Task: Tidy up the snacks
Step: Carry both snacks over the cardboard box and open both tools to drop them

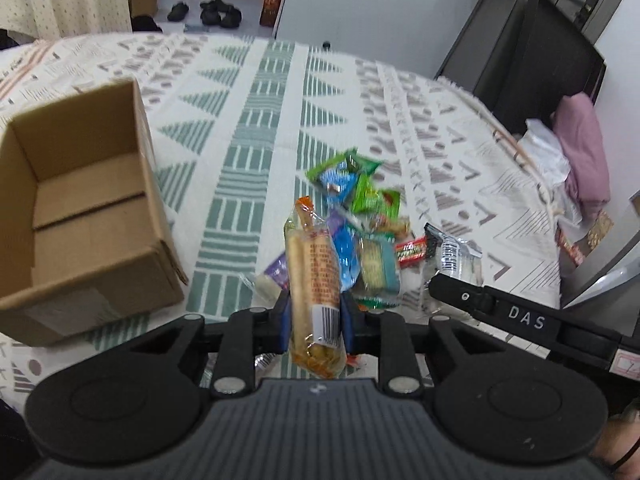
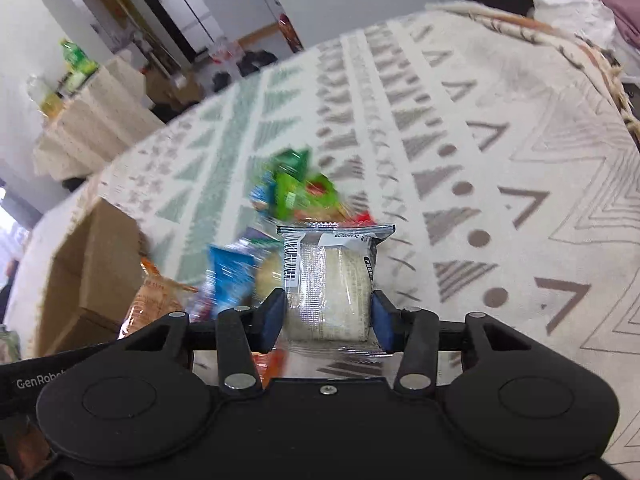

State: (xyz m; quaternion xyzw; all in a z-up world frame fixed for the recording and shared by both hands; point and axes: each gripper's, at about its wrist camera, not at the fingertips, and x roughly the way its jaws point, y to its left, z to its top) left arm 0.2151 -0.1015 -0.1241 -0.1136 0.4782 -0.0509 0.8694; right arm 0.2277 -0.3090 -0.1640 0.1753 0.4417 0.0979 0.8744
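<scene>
- Lengthwise, the orange-printed biscuit packet (image 1: 316, 280) runs straight away from the left gripper (image 1: 314, 320), its barcode end nearest the camera and its orange crimped tip far.
- Both blue pads (image 1: 283, 322) press on the packet's lower part, so the left gripper is closed on it, above the patterned cloth (image 1: 256, 112).
- That gripper points steeply down toward the snack pile (image 1: 360, 216), which lies on the cloth to the right of the open cardboard box (image 1: 80, 208).
- Similarly, the clear-wrapped pale cake (image 2: 330, 292) sits between the right gripper's (image 2: 328, 320) blue pads (image 2: 382, 326), which clamp its sides; its sealed top edge with a barcode points far.
- The right gripper tilts down over the cloth, with the pile just beyond and left of it.
- The cake looks like a cream-coloured roll in a transparent wrapper with black and silver ends.
- The biscuit packet shows two long tan sticks behind clear film with red print.
</scene>
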